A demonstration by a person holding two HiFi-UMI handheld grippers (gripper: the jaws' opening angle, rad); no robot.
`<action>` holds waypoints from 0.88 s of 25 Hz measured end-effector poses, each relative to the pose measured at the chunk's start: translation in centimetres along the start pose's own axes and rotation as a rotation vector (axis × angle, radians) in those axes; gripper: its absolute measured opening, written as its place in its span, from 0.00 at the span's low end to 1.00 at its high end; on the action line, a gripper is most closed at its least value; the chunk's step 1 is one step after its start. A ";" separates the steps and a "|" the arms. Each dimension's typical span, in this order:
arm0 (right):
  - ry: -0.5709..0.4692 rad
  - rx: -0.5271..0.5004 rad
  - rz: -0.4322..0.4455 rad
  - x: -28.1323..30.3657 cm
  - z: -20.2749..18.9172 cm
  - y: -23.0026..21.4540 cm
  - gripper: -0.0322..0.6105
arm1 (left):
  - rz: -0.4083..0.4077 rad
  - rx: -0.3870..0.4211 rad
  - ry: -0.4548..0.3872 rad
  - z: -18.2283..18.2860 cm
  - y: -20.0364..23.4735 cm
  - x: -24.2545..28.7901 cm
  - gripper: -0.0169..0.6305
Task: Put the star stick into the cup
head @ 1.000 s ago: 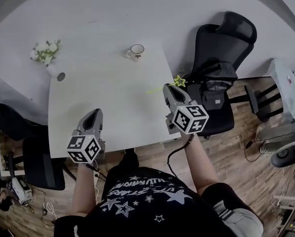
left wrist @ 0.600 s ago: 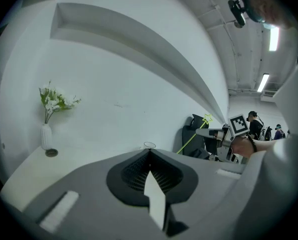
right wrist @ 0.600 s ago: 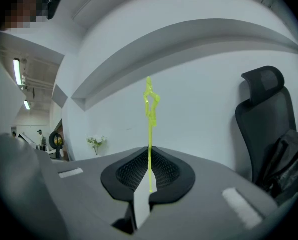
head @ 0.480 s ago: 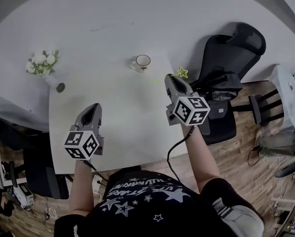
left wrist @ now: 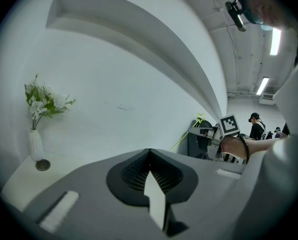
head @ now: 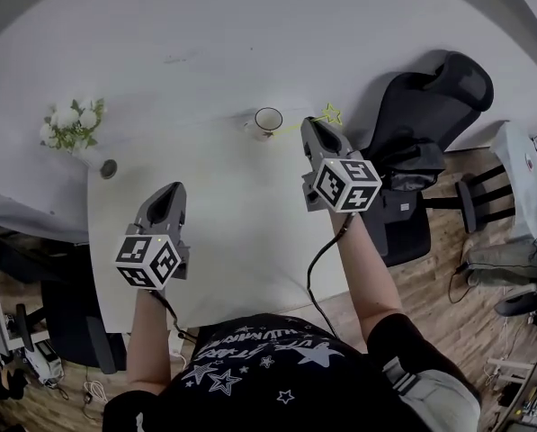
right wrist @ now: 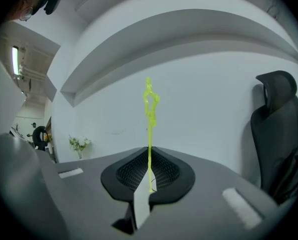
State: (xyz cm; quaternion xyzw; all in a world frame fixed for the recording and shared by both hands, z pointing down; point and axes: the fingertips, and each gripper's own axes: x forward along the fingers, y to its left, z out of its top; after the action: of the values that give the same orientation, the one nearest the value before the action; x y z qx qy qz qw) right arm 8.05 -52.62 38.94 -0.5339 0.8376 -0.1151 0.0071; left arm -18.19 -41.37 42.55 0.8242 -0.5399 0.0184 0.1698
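Note:
A white cup [head: 268, 120] stands at the far edge of the white table [head: 223, 241]. My right gripper [head: 316, 129] hovers just right of the cup, shut on the thin yellow-green star stick [right wrist: 149, 126]. The star end [head: 331, 113] sticks out to the right, and the thin tail reaches left toward the cup's rim. In the right gripper view the stick rises upright from the closed jaws [right wrist: 149, 179]. My left gripper [head: 166, 198] hangs over the table's left half, shut with nothing in it [left wrist: 151, 184]. Its view also catches the right gripper [left wrist: 208, 132] and the star [left wrist: 199, 118].
A white vase of flowers [head: 70, 124] and a small dark round object [head: 109, 168] sit at the table's far left corner. A black office chair [head: 430, 106] stands right of the table. White wall runs behind the table. Wood floor and cables lie below.
My right gripper has carried the star stick forward and left, from the table's right edge to just beside the cup. The left gripper has barely moved.

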 end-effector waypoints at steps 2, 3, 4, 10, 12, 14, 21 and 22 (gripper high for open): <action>0.000 -0.003 -0.007 0.9 0.0 -0.2 0.10 | -0.002 -0.003 0.000 0.1 0.5 0.5 0.03; 0.002 -0.005 -0.010 1.4 -0.1 -0.2 0.10 | -0.003 -0.004 0.001 0.1 0.7 0.7 0.03; 0.005 -0.007 -0.013 1.8 -0.2 -0.3 0.10 | -0.005 -0.006 0.002 0.1 0.8 0.9 0.03; 0.038 -0.019 -0.032 4.2 -1.5 -1.3 0.10 | -0.014 -0.008 0.013 0.0 1.8 2.5 0.03; 0.054 -0.033 -0.041 5.0 -2.1 -1.7 0.10 | -0.015 -0.012 0.016 -0.1 2.0 3.0 0.03; 0.075 -0.046 -0.045 5.7 -2.8 -1.9 0.10 | -0.016 -0.016 0.021 -0.4 2.3 3.4 0.03; 0.148 -0.066 -0.036 8.3 -5.5 -2.1 0.10 | -0.010 -0.025 0.034 -1.0 3.1 4.4 0.03; 0.155 -0.064 -0.037 8.6 -5.9 -2.2 0.10 | -0.010 -0.027 0.036 -1.1 3.1 4.5 0.03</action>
State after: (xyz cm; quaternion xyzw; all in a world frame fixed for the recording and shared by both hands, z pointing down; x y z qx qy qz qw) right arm 5.50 -60.11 46.04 -0.5387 0.8289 -0.1295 -0.0770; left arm -18.96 -46.10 45.36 0.8242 -0.5327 0.0252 0.1905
